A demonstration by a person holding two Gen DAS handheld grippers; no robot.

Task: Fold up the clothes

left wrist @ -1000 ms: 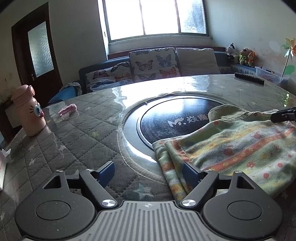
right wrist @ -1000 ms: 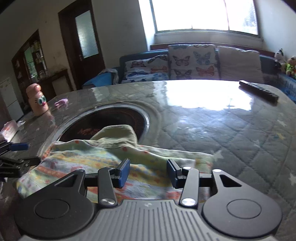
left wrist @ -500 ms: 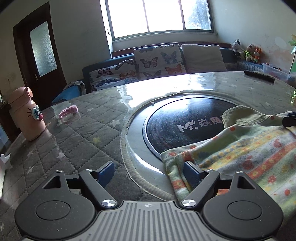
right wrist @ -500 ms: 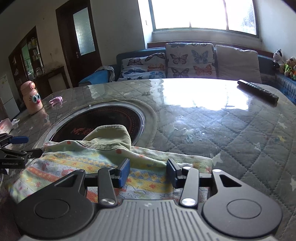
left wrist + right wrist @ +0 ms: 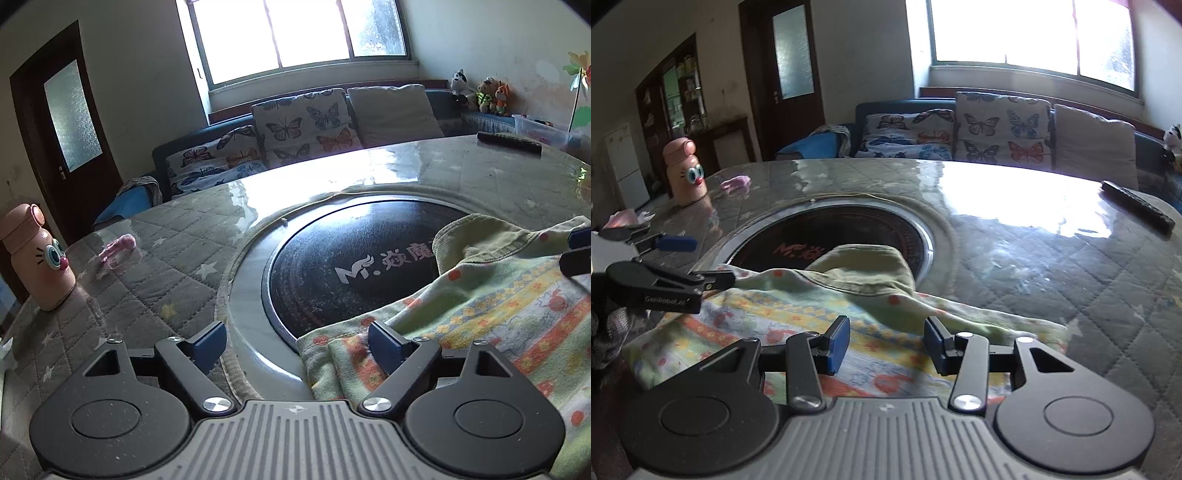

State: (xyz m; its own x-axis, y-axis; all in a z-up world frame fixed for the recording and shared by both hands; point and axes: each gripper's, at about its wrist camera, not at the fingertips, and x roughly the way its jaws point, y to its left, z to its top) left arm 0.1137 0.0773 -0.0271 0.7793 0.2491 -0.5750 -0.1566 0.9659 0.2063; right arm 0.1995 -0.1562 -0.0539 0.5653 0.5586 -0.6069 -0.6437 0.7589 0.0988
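A: What has changed at the round table (image 5: 173, 258) since a second ago?

B: In the left wrist view the left gripper (image 5: 297, 345) has slid sideways: the black hob (image 5: 332, 254) now fills the middle, and the folded garment (image 5: 491, 306) sits farther toward 3 o'clock. Its fingers are spread wide with nothing pinched; the corner of the cloth lies just beside the right-hand pad, at 5 o'clock.

A: And the other tool?

B: The right gripper (image 5: 886, 341) hovers over the garment (image 5: 798, 314), fingers half apart, much as before; whether the pads touch the cloth cannot be told. Its view has swung, so the pink bottle (image 5: 685, 173) now stands at 10 o'clock.

A: Where does the garment lie?

B: On the table's near side, its green hem draped over the hob's rim, spreading toward 4 o'clock in the left view.

A: Any containers?

B: A clear plastic box (image 5: 543, 127) at 2 o'clock beyond the table; its contents are too small to tell. The pink bottle (image 5: 35, 258), at 9 o'clock, is capped.
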